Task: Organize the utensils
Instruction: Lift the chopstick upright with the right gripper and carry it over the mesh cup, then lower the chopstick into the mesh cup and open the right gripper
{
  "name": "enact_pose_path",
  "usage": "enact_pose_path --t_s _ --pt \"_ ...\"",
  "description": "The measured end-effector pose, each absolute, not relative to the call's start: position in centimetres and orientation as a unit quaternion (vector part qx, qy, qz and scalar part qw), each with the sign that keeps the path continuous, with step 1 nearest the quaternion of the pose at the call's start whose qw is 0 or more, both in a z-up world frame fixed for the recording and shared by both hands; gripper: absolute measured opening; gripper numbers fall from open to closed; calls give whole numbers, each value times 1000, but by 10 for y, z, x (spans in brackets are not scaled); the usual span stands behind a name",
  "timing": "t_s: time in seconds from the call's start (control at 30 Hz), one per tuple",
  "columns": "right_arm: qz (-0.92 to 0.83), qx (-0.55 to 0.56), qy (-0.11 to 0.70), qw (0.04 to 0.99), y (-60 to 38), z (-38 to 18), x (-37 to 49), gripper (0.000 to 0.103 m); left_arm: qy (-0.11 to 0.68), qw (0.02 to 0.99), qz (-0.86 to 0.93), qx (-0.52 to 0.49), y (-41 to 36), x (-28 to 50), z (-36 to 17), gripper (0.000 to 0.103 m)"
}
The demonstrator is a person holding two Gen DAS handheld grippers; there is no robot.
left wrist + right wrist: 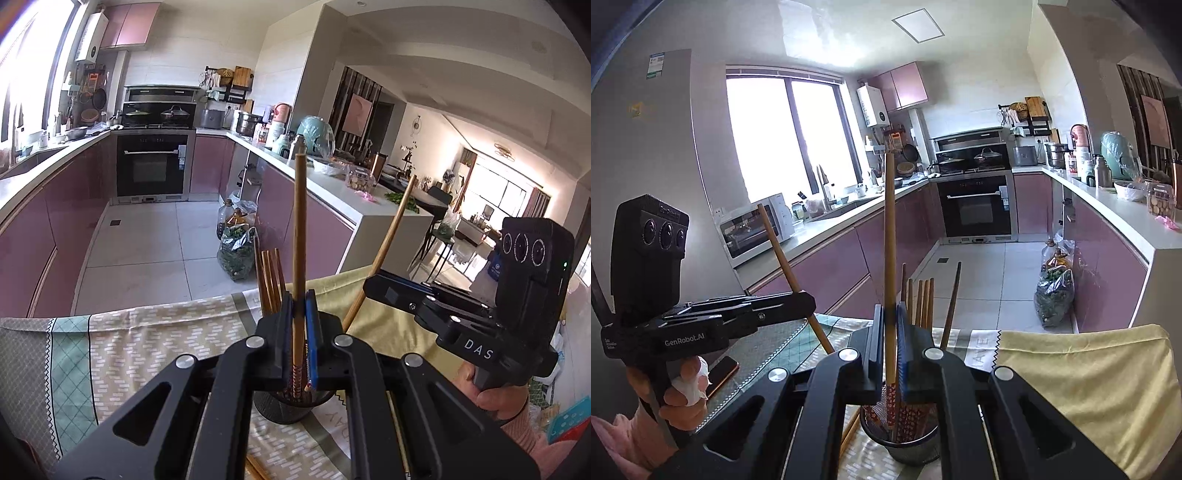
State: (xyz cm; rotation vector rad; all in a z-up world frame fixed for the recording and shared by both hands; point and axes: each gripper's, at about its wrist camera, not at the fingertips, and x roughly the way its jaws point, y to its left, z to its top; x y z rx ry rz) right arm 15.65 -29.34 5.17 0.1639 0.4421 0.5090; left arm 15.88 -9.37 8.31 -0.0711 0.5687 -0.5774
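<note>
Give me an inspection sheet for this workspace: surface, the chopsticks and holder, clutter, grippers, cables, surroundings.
Surface: patterned tablecloth with a yellow cloth over it.
Job's things: black mesh holder with several chopsticks standing in it; loose chopsticks on the cloth.
Clutter: phone at the table edge.
Grippers: left gripper shut on one chopstick; right gripper shut on another chopstick.
Cables: nothing seen.
Surroundings: kitchen with oven, crowded counter, bags on the floor.

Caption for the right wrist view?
Right gripper clamps one wooden chopstick upright above the black mesh holder; left gripper holds another.
</note>
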Motion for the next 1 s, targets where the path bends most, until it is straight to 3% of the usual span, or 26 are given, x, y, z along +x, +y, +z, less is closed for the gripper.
enact_pose_path --t_s 0.5,0.87,1.0 --pt "247 61 308 917 -277 18 190 6 353 895 -271 28 -114 186 40 7" --pt "239 69 324 913 -270 5 204 6 377 889 -259 26 -120 212 21 8" --pt "238 75 326 912 -272 0 206 8 379 890 -252 27 -121 214 15 15"
